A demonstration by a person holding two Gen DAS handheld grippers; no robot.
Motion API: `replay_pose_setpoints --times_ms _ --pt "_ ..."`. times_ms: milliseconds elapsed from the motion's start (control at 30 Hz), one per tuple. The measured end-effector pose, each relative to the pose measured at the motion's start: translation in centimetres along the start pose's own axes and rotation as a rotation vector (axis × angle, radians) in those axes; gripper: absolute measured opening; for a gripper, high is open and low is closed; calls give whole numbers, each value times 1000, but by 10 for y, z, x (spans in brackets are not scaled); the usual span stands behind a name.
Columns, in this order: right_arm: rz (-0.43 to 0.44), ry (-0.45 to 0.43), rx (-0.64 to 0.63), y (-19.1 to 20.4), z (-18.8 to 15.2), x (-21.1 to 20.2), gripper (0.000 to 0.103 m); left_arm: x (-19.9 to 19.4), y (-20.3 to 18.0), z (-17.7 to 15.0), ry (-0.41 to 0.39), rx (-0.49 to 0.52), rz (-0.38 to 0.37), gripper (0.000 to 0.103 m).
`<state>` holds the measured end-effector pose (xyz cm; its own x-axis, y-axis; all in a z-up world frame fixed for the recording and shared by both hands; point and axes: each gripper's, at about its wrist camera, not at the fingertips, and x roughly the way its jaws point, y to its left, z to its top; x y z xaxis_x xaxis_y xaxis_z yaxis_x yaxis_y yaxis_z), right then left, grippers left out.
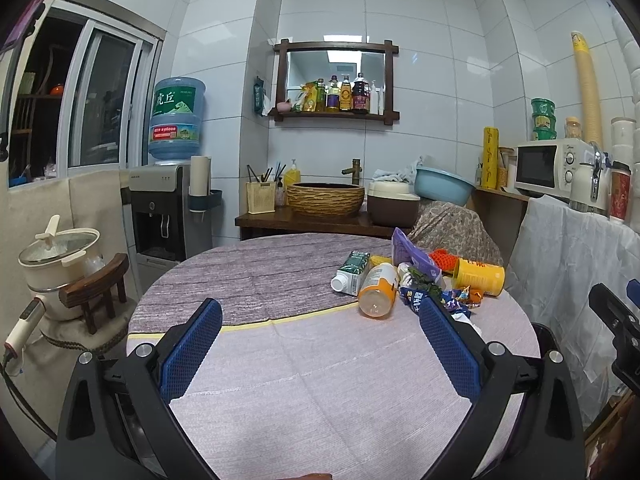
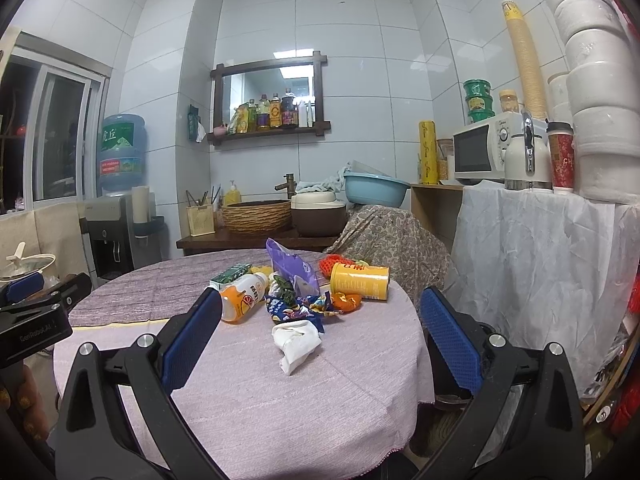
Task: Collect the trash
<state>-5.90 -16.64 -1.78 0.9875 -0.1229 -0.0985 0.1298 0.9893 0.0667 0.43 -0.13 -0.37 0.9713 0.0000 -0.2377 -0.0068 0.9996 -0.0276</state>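
A pile of trash lies on the round table [image 1: 312, 360] at its far right. It holds an orange juice bottle [image 1: 378, 289] [image 2: 242, 297], a green-white carton [image 1: 352, 272] [image 2: 230, 274], a yellow can [image 1: 478, 276] [image 2: 360, 281], a purple bag [image 1: 410, 254] [image 2: 292, 266], blue snack wrappers [image 1: 436, 298] [image 2: 294, 312] and a crumpled white tissue [image 2: 296, 342]. My left gripper [image 1: 320, 340] is open and empty above the table, left of the pile. My right gripper [image 2: 320, 332] is open and empty, with the tissue between its fingers' line of sight.
A black bin rim [image 1: 548, 340] shows at the table's right edge. A cloth-draped shelf [image 2: 540, 264] with a microwave [image 2: 480, 152] stands right. A sink counter [image 1: 312, 216] is behind the table. A water dispenser [image 1: 168, 208] and a pot [image 1: 60, 256] stand left.
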Motion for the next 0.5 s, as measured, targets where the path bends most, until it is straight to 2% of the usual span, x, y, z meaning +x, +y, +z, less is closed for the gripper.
replay_pose_setpoints --times_ms 500 --pt "3 3 -2 2 0 0 98 0 1 0 0 0 -1 98"
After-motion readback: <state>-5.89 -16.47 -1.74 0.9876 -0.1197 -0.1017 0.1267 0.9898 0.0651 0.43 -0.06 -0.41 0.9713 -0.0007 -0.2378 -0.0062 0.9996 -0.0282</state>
